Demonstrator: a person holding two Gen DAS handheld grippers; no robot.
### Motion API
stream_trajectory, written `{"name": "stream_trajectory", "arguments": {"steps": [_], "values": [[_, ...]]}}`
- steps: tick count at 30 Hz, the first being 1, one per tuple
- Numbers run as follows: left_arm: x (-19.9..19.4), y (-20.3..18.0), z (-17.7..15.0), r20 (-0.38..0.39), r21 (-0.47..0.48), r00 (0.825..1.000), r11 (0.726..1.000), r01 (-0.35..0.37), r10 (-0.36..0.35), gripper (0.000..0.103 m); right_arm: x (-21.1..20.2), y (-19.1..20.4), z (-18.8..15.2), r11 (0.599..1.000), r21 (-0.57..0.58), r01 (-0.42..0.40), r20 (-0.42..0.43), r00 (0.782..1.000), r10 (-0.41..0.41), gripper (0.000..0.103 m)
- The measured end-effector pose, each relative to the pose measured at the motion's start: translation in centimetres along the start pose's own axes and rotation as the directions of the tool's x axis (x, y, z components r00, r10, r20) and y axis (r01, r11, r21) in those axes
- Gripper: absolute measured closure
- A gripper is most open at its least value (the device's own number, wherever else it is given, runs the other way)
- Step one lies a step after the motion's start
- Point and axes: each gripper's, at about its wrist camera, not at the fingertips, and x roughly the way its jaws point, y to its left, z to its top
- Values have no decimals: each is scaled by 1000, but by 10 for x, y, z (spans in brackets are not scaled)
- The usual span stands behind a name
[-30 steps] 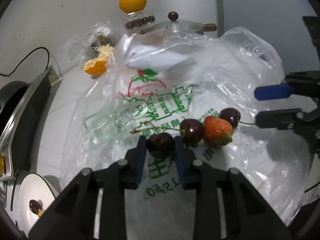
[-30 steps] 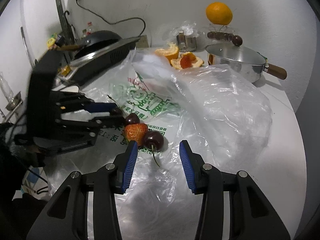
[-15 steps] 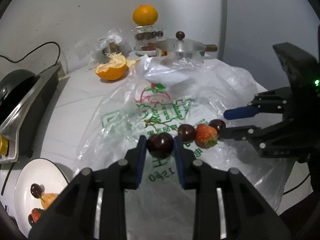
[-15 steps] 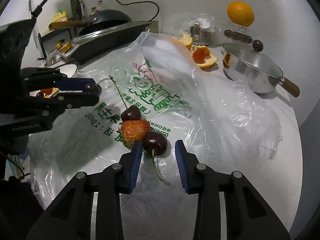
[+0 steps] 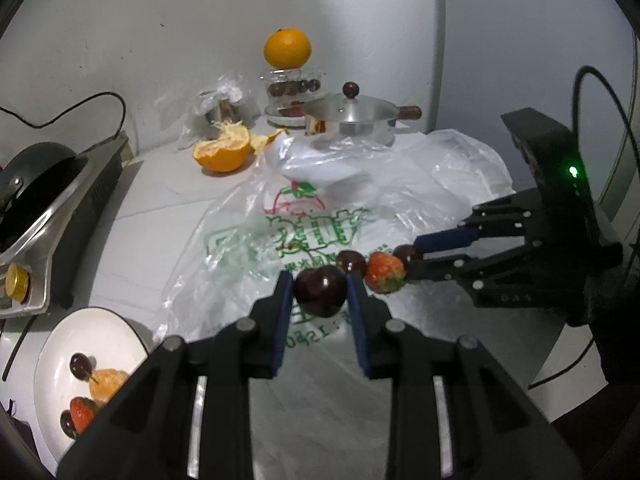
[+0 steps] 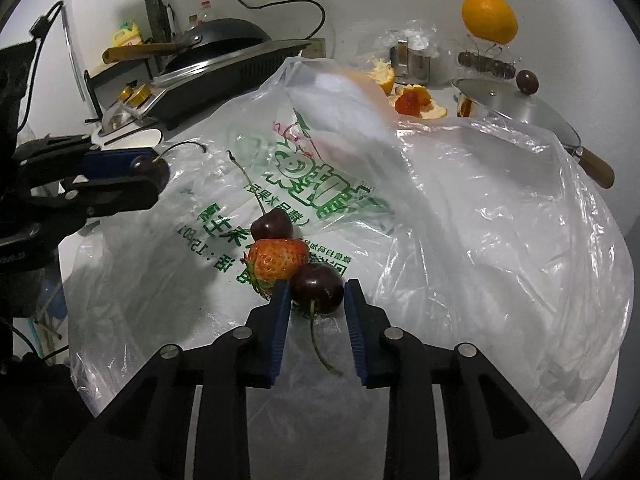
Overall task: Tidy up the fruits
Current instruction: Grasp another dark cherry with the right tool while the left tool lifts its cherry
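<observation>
- Between the blue pads of the left gripper [image 5: 320,294] sits a dark cherry [image 5: 321,290], pinched on both sides and raised clear of the plastic bag [image 5: 248,248]; the hold looks sure enough to carry.
- Down and to the left of those fingers lies a white plate [image 5: 52,356] that already bears a cherry, an orange piece and a strawberry, so it is probably where the held fruit belongs.
- Just ahead of the left fingers, on the bag, rest a second cherry [image 6: 272,225] and a strawberry [image 6: 278,260], touching one another.
- Framed by the right gripper [image 6: 317,300] is a third cherry [image 6: 318,288], lying on the bag against the strawberry, its stem trailing back between the fingers. The pads stand narrow beside it, but whether they press it I cannot tell.
- Beyond both pairs of fingers the bag shows green Chinese print and a strawberry drawing; only the digits "1560" or so can be made out, and not surely.
</observation>
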Motion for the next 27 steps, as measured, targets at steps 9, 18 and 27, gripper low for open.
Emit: {"name": "stream_trajectory", "arguments": {"steps": [9, 18, 27], "values": [[-19, -7, -5, 16, -7, 999, 999, -32, 32, 75, -2, 0, -2, 1000, 21, -12, 6, 1000, 12, 74], [-35, -14, -2, 32, 15, 998, 998, -53, 52, 75, -33, 1, -10, 999, 54, 1, 72, 997, -5, 74], [-50, -19, -2, 65, 21, 997, 999, -45, 43, 75, -64, 14, -5, 999, 42, 9, 141, 990, -14, 74]]}}
